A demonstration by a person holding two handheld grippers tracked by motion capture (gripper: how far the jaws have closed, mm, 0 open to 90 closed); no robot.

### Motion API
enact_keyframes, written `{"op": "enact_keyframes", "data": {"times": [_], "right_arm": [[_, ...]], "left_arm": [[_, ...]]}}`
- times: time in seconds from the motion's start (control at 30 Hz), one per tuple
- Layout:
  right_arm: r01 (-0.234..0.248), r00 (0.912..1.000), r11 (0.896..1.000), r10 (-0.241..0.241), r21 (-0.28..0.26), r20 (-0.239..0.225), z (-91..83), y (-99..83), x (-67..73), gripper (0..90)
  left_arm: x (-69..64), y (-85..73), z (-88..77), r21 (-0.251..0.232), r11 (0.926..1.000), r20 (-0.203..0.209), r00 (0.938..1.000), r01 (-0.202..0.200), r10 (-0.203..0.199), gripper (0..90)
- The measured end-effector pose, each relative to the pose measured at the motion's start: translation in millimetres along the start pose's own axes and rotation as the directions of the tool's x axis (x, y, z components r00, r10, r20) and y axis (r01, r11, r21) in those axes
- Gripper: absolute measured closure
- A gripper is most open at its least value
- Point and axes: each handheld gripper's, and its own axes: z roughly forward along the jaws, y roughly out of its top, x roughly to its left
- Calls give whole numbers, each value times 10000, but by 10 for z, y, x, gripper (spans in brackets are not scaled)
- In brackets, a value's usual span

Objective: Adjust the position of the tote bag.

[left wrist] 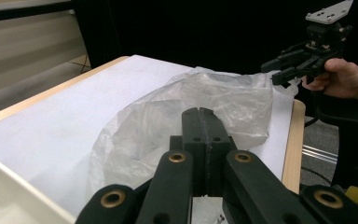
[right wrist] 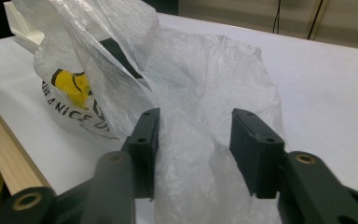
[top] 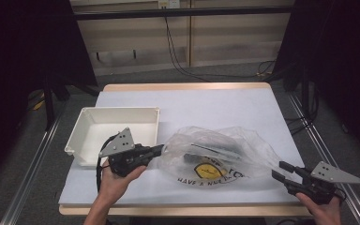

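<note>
Plastic film dominates the middle of the table: a clear plastic bag [top: 215, 152] with a yellow smiley print and black lettering lies on the white table cover [top: 206, 101], slightly right of centre and toward the near edge. Dark items show through it, too blurred by the film to identify.

At the bag's left end, the left gripper [top: 161, 149] has its jaws pressed fully together, pinching the film at the bag's left edge. In the left gripper view the two black jaws meet with no gap, and the bag [left wrist: 200, 112] billows up just beyond them.

At the bag's right end, near the table's near right corner, the right gripper [top: 281, 171] has its jaws apart at a middling width. In the right gripper view a fold of the bag [right wrist: 191, 154] stands between the two pads [right wrist: 256, 149]; whether it touches either of them cannot be told, and both are clearly not pressing on it.

A white tray [top: 86, 126] sits on the left of the table, just beyond the left gripper. It touches neither the bag nor the right gripper.
</note>
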Motion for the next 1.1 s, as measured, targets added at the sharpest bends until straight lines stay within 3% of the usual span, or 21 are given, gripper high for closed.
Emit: {"op": "enact_keyframes", "data": {"times": [0.27, 0.47, 0.87, 0.97, 1.1], "right_arm": [[-174, 9986, 9998, 167, -136, -495, -13, 98, -60, 749], [-154, 9954, 9999, 157, 38, -947, 49, 241, -127, 893], [584, 9912, 9980, -551, 241, -1202, 295, 745, -236, 900], [670, 9889, 9975, -636, 211, -1339, 336, 859, -270, 900], [821, 9863, 9963, -777, 249, -1458, 406, 957, -280, 853]], "left_arm": [[57, -88, -178, -157, 9995, -347, 9990, 279, -284, 900], [74, -206, -232, 238, 9993, -439, 9987, 283, -272, 900], [77, -143, -359, 1221, 9922, -654, 9973, -256, 338, 900], [100, -115, -410, 1135, 9929, -710, 9965, -349, 431, 900], [136, -100, -449, 869, 9960, -877, 9958, -187, 264, 900]]}}
